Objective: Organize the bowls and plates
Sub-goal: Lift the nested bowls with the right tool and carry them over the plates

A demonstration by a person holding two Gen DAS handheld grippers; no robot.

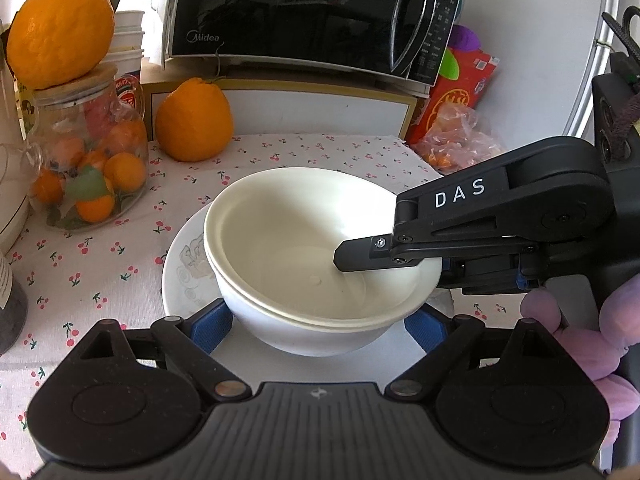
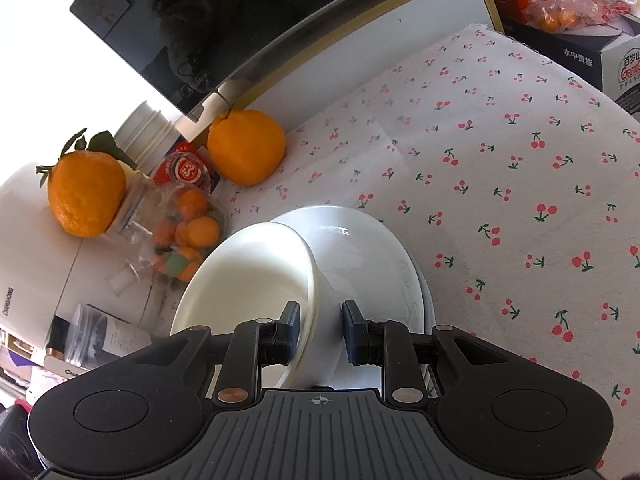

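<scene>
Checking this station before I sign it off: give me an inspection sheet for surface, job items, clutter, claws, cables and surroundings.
Surface: cherry-print tablecloth, no spills seen.
Job's things: cream bowl nested in white bowl, both on a white plate.
Clutter: glass jar of small oranges with a large orange on its lid; second orange on the cloth; bagged fruit.
Claws: left claw open, straddling the white bowl; right claw pinching the bowls' rim, one finger inside the cream bowl.
Cables: nothing seen.
Surroundings: microwave on a shelf behind; white appliance beside the jar.
</scene>
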